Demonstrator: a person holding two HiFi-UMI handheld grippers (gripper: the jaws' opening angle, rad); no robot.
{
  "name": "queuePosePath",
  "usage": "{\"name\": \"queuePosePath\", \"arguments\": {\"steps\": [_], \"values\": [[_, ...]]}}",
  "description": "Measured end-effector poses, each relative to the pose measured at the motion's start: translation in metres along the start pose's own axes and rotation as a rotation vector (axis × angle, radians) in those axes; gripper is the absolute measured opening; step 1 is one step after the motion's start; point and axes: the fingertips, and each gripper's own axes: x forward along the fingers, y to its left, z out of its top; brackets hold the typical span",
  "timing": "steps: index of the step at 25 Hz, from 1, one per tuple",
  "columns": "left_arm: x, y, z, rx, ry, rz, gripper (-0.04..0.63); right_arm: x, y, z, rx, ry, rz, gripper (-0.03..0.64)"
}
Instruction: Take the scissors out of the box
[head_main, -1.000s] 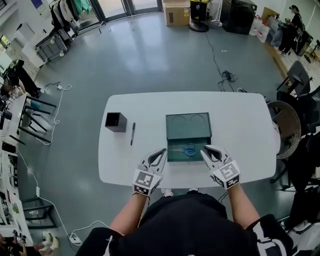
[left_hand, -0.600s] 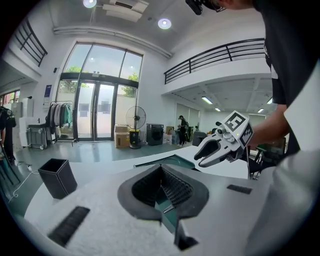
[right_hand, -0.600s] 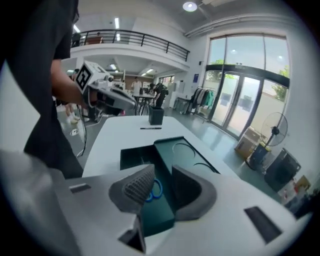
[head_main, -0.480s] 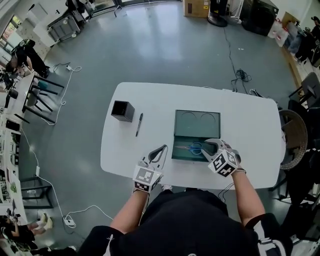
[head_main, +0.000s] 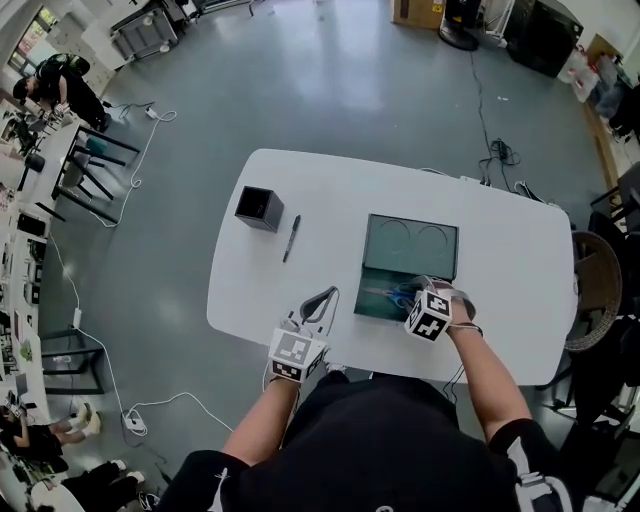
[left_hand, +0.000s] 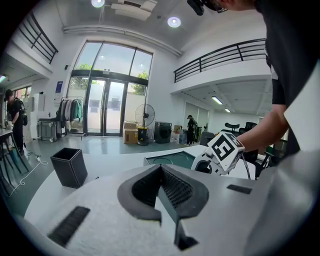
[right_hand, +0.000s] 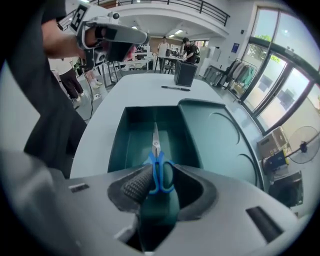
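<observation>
The blue-handled scissors (right_hand: 159, 165) lie in the lower tray of the open dark green box (head_main: 372, 300), blades pointing away from me. My right gripper (head_main: 410, 292) points steeply down into that tray. Its jaws are opening, and in the right gripper view the gripper (right_hand: 161, 189) has the scissors' handles between them, the pads not pressing. The scissors (head_main: 388, 294) show just left of it in the head view. My left gripper (head_main: 326, 296) hovers over the table's near edge, left of the box, shut and empty; the left gripper view shows the gripper (left_hand: 160, 176) the same.
A black square cup (head_main: 259, 208) and a black pen (head_main: 291, 238) lie on the white table (head_main: 500, 270) left of the box. The box lid (head_main: 412, 243) lies flat behind the tray. Chairs, cables and cartons stand on the floor around.
My right gripper has dropped from the near edge into the box tray, tipped downward and opened wider around the scissors' handles. The left gripper has shifted only slightly.
</observation>
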Motion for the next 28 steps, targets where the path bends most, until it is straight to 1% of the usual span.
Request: {"name": "queuePosePath", "arguments": {"steps": [3, 7, 11, 15, 17, 22, 25, 28], "values": [[-0.004, 0.004, -0.003, -0.002, 0.003, 0.011, 0.008, 0.013, 0.005, -0.002, -0.013, 0.052, 0.022, 0.135], [-0.008, 0.01, -0.004, -0.009, 0.01, 0.026, 0.008, 0.024, 0.006, -0.002, -0.037, 0.096, 0.04, 0.135], [-0.009, 0.013, -0.006, -0.013, 0.019, 0.029, 0.008, 0.033, 0.008, -0.002, -0.033, 0.119, 0.06, 0.133], [-0.009, 0.01, -0.006, -0.001, 0.02, 0.02, 0.008, 0.035, 0.009, -0.004, -0.022, 0.139, 0.1, 0.103], [-0.011, 0.009, -0.005, 0.009, 0.029, 0.017, 0.008, 0.035, 0.01, -0.002, -0.015, 0.137, 0.107, 0.1], [-0.012, 0.005, -0.003, 0.015, 0.025, 0.006, 0.008, 0.032, 0.009, -0.003, 0.034, 0.131, 0.092, 0.091], [-0.014, 0.002, -0.003, 0.029, 0.017, -0.001, 0.008, 0.027, 0.009, -0.002, 0.04, 0.122, 0.056, 0.091], [-0.015, -0.003, -0.006, 0.027, 0.015, -0.008, 0.008, 0.014, 0.009, 0.002, 0.048, 0.084, 0.015, 0.089]]}}
